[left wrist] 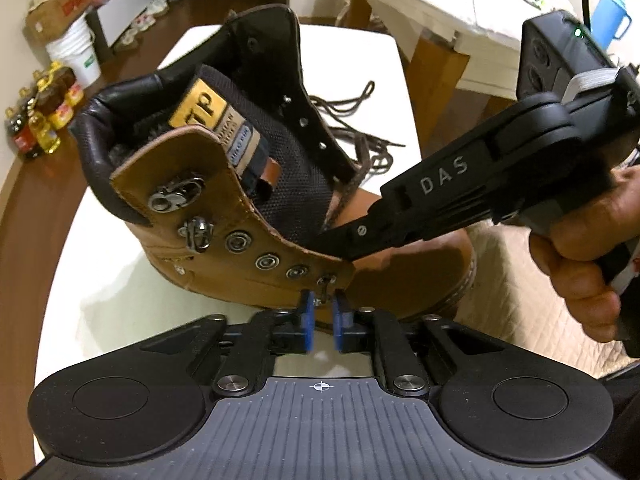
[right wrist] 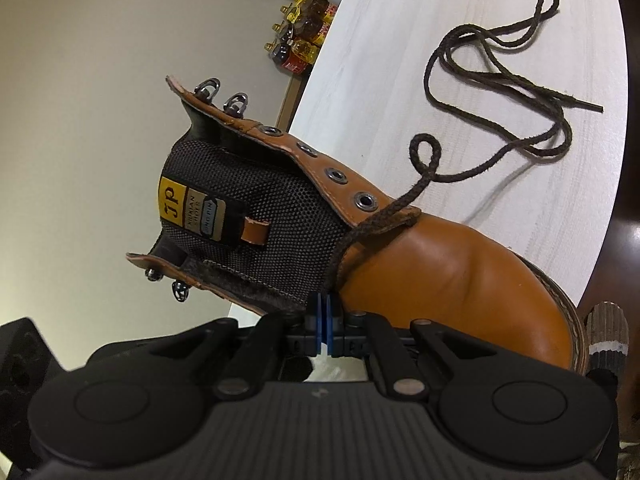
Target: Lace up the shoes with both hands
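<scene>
A tan boot stands on the white bench in front of me, its black mesh tongue laid open with a yellow label near the top. In my left wrist view, my left gripper sits just below the lowest eyelet of the near flap, blue pads parted, with a small metal bit of the eyelet and what may be the lace tip between them; I cannot tell whether anything is pinched, and the pads look released. My right gripper shows in the same view as a black body marked DAS, reaching in across the toe toward the base of the tongue, held by my hand; its tips are hidden behind the leather flap there.

From the right wrist view its blue pads are pressed together, clenched on the dark brown lace at the foot of the tongue. The exact pinch point is tucked between the pads and hard to make out. From there the lace climbs across the tongue, passes the lowest eyelet on the far flap, curls into a small loop, and trails in loose bends over the bench beyond the boot, ending in a stiff tip. The heel of the boot is cut off by my gripper body. Bottles stand on the floor far behind the boot, blurred.
</scene>
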The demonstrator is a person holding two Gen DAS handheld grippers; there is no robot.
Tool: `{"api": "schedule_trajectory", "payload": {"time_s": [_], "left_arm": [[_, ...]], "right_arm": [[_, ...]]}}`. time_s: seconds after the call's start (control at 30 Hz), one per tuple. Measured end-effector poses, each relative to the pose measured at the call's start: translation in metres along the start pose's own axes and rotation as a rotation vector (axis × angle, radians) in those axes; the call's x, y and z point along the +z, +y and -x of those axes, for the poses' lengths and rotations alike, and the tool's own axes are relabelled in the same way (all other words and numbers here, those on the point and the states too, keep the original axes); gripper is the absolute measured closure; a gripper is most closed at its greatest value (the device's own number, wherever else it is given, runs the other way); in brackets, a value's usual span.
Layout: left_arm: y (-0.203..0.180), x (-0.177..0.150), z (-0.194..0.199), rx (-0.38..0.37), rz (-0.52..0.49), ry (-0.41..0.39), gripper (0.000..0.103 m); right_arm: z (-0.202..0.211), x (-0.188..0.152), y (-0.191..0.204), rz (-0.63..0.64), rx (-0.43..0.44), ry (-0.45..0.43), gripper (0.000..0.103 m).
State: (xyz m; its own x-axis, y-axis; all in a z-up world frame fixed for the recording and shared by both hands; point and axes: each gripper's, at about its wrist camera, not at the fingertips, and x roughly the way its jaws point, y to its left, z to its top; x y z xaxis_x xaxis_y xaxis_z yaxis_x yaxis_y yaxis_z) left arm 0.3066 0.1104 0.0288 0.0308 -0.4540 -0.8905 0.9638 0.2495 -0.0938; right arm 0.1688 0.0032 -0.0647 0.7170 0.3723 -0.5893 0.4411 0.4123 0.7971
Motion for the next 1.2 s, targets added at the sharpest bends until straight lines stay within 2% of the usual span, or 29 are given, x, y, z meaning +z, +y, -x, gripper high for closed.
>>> {"api": "schedule_trajectory", "payload": {"time_s": [0.13,0.2,0.37,0.43,0.53,0.63,0.83,0.9,1.0,1.1,1.2], "left_arm": [[0.001,-0.006,0.003,-0.01,-0.006,0.026,0.101],[0.004,-0.018,0.011,-0.015,-0.001,0.065,0.101],[0.021,-0.076,0.03,0.026,0.011,0.263,0.101],[0.032,-0.106,0.034,0.068,0.016,0.374,0.101],[0.043,-0.125,0.035,0.102,0.038,0.448,0.101],[0.048,-0.129,0.031,0.133,0.043,0.484,0.101],[0.04,-0.125,0.023,0.129,0.025,0.505,0.101],[0.037,-0.124,0.021,0.129,0.025,0.51,0.101],[0.039,-0.129,0.021,0.12,0.039,0.504,0.101],[0.04,-0.128,0.018,0.11,0.052,0.494,0.101],[0.039,-0.125,0.016,0.121,0.054,0.486,0.101]], "right_arm": [[0.003,0.002,0.0,-0.005,0.005,0.01,0.1],[0.01,0.001,0.001,-0.008,0.007,0.013,0.095],[0.038,0.003,-0.007,0.011,-0.045,-0.028,0.094],[0.048,0.005,-0.012,0.018,-0.078,-0.054,0.094],[0.049,0.018,-0.017,0.086,-0.165,-0.069,0.094],[0.044,0.033,-0.021,0.185,-0.267,-0.067,0.094],[0.032,0.064,-0.027,0.383,-0.472,-0.062,0.088],[0.026,0.068,-0.026,0.488,-0.538,-0.029,0.087],[0.019,0.07,-0.027,0.598,-0.598,0.024,0.087],[0.01,0.06,-0.024,0.739,-0.597,0.097,0.087],[0.001,0.053,-0.017,0.856,-0.611,0.13,0.087]]}}
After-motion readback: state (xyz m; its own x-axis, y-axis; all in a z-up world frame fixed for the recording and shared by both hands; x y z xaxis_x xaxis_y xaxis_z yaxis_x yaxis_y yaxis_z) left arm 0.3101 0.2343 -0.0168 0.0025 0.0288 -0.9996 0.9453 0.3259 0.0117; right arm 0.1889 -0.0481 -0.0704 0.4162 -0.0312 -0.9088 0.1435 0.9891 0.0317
